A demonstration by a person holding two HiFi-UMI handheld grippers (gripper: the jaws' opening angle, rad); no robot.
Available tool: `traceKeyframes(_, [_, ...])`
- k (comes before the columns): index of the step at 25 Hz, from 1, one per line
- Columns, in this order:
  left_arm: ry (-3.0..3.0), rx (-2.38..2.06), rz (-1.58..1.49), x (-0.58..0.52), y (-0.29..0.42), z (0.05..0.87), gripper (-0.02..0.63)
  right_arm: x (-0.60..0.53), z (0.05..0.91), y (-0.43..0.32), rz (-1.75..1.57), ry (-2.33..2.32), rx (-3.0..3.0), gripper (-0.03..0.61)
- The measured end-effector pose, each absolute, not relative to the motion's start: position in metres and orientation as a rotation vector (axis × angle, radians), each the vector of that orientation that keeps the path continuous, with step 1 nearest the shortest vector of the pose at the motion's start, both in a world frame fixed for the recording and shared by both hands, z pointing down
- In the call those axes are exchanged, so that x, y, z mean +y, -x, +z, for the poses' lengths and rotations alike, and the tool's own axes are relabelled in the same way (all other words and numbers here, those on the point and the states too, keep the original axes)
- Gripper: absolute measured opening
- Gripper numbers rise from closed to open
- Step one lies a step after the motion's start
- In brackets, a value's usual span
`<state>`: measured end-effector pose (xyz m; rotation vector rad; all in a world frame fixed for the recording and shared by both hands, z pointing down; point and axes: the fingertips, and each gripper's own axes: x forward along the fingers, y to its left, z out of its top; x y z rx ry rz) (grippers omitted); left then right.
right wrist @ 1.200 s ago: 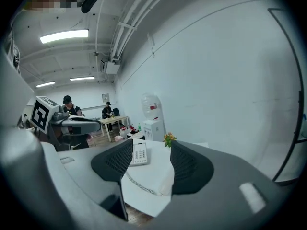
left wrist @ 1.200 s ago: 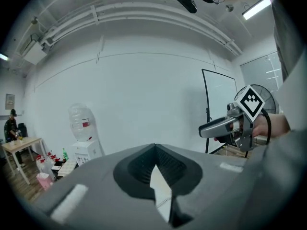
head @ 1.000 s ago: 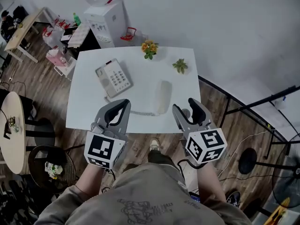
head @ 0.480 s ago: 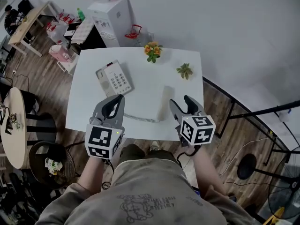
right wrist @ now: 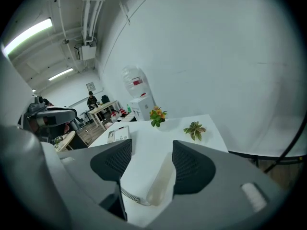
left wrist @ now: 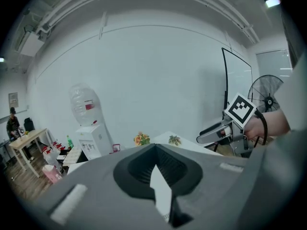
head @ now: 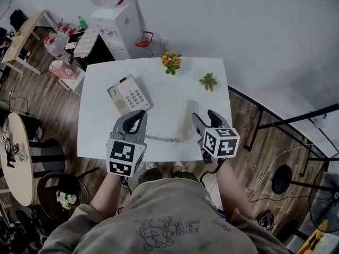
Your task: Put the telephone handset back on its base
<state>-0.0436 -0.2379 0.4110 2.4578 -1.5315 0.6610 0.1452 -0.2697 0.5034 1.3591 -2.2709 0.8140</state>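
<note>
The beige telephone base with its keypad lies at the left of the white table. The handset lies off the base at the table's right middle, and a coiled cord runs from its near end. My right gripper hovers open at the near table edge, just right of the handset. In the right gripper view the handset shows between the open jaws of the right gripper, with the base further off. My left gripper is shut and holds nothing; the left gripper points over the table.
Orange flowers and a small green plant stand at the table's far edge. A water dispenser stands behind the table. A round side table and chairs are at the left, and a black frame is at the right.
Both grippers have come forward to the table's near edge, the right one closer to the handset. The handset and base have not moved.
</note>
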Motion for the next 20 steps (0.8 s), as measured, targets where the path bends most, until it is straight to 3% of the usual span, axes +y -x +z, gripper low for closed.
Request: traceKeyframes(20, [-2.451, -1.206, 0.862, -0.265, 0.053, 0.523, 0.0, -0.288, 0.626, -0.123, 1.008, -1.469, -1.907, 0.287])
